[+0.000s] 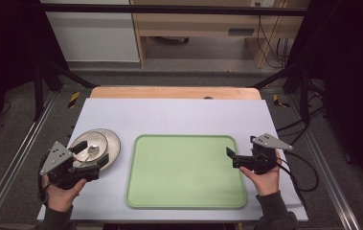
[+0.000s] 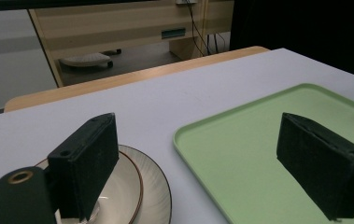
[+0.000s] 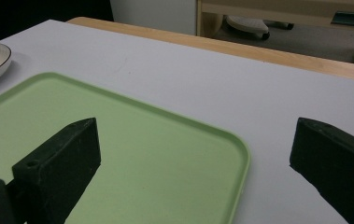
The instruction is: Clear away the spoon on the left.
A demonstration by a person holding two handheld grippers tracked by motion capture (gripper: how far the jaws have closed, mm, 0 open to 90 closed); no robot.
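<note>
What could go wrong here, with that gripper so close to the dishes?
1. The left hand-held gripper hovers open over the stacked plates; a jaw could knock them or chip a rim.
2. A grip on the smooth top plate might slip.
3. The plates could catch the green tray's raised rim nearby.

You are holding your left gripper (image 1: 91, 160) low in your left hand (image 1: 63, 194), its jaws standing wide apart and pointing forward and to your right. You are gripping your right gripper (image 1: 231, 157) in your right hand (image 1: 265, 177), its jaws also spread wide and pointing across toward the left gripper, well apart from it.
</note>
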